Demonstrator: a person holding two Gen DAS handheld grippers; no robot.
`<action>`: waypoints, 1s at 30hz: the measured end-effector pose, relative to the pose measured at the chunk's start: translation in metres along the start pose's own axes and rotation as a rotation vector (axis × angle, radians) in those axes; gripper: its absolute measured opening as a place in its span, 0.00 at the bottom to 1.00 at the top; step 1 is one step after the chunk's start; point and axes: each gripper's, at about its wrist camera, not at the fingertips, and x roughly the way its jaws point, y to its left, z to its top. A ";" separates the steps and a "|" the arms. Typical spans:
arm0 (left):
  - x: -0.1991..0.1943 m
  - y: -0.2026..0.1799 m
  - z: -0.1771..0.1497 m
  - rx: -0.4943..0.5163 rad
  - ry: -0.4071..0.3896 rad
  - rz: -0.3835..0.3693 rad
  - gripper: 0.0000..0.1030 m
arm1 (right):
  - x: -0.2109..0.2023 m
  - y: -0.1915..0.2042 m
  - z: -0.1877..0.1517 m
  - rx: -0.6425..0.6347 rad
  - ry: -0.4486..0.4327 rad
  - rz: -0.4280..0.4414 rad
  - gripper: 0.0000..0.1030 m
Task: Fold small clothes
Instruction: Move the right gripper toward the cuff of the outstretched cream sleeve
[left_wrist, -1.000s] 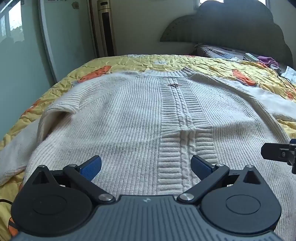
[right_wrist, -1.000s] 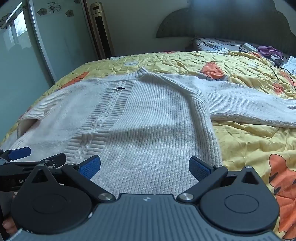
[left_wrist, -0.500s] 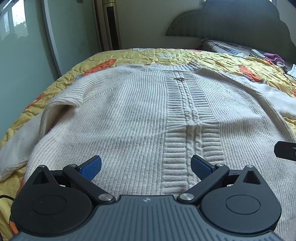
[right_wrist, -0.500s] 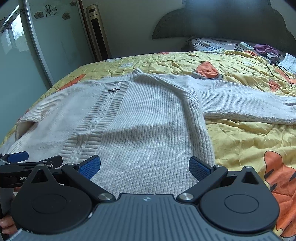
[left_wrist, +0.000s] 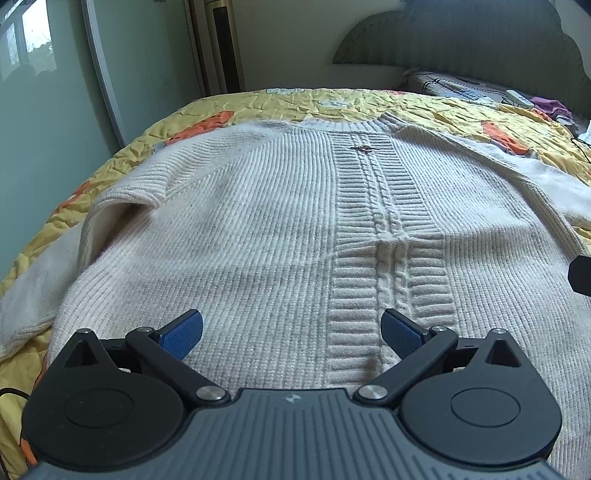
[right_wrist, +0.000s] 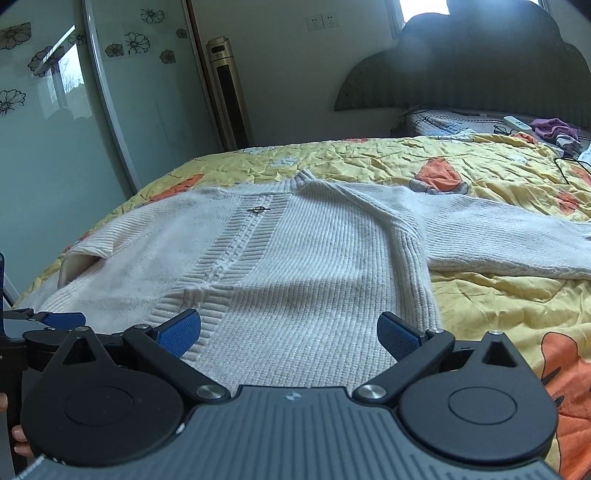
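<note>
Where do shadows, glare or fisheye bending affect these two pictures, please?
Left wrist view: soft grey shadow bands cross the sweater; the door frame bows. Right wrist view: window backlight hazes the headboard, a shadow crosses the sweater's lower body, corners vignette black.

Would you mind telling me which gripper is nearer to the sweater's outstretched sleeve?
Right. The right gripper sits over the hem just beside the side the outstretched sleeve leaves from; the left gripper is over the hem nearer the middle cable band, farther away.

My left black two-finger gripper with blue pads (left_wrist: 291, 332) is spread wide, holding nothing. My right black two-finger gripper with blue pads (right_wrist: 288, 332) is likewise spread wide, positioned just beside the left.
</note>
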 end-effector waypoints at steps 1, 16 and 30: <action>0.000 0.000 0.000 -0.001 0.001 0.000 1.00 | 0.000 -0.001 0.000 0.004 -0.001 0.002 1.00; 0.004 -0.005 0.001 0.012 0.013 0.008 1.00 | 0.003 -0.003 -0.002 0.011 0.022 -0.014 1.00; 0.012 -0.016 0.016 0.020 0.014 -0.001 1.00 | 0.009 -0.033 0.002 0.155 0.061 0.011 1.00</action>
